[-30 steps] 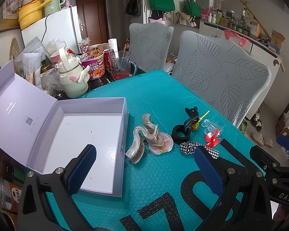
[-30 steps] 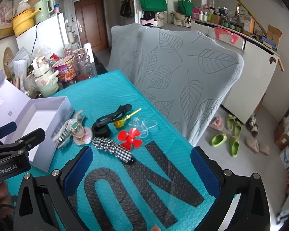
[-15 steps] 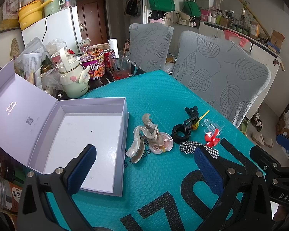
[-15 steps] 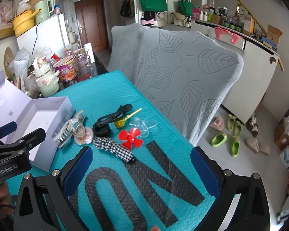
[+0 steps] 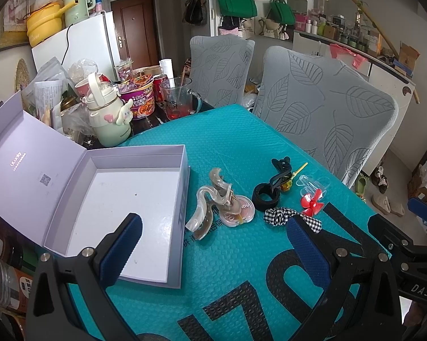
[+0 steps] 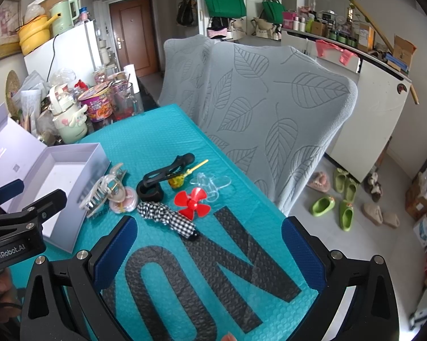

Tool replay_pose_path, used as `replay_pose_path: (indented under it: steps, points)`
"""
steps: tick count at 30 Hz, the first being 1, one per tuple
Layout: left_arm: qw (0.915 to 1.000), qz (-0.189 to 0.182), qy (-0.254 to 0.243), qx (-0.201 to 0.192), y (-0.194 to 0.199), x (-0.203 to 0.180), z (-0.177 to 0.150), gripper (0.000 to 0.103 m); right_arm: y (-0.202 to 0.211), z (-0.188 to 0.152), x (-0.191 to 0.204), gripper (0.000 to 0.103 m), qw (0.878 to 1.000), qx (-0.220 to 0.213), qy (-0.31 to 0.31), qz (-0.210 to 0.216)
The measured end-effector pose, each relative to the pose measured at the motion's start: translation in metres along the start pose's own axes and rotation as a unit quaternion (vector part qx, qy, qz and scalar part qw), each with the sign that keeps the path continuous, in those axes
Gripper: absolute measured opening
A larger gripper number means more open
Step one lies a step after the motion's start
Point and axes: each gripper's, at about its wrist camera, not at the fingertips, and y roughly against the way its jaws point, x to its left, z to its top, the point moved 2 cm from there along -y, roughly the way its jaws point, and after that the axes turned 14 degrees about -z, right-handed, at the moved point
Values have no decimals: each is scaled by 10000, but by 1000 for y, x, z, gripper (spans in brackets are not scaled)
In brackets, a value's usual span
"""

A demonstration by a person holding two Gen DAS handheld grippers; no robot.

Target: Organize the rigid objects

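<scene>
Left gripper (image 5: 213, 236) and right gripper (image 6: 207, 237) gaping wide, empty. Beige claw clip (image 5: 210, 199) at twelve o'clock: probably light, stiff, slick; best pinched across its spine.

The mat (image 5: 227, 142) was teal with big black letters, and the open box (image 5: 133, 176) at its nine o'clock side was pale lilac. At the mat's centre lay a red propeller (image 6: 192, 201), a black-and-white checked bow (image 6: 167, 217), a black clip (image 6: 162, 174), a pearly beige claw clip (image 5: 210, 199) and a pink compact (image 5: 240, 211). The chair covers (image 5: 321, 108) at one o'clock were grey with a leaf pattern.
</scene>
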Motion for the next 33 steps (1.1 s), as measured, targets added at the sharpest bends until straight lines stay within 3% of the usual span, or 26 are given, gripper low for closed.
replay_pose_path:
  steps: [22, 33]
  points:
    - [9999, 18, -65, -152, 9, -9, 3, 103, 6, 0, -1, 103, 10000, -51, -13, 80]
    - [9998, -146, 95, -20, -16, -9, 6, 103, -20, -2, -6, 103, 9997, 118, -83, 195]
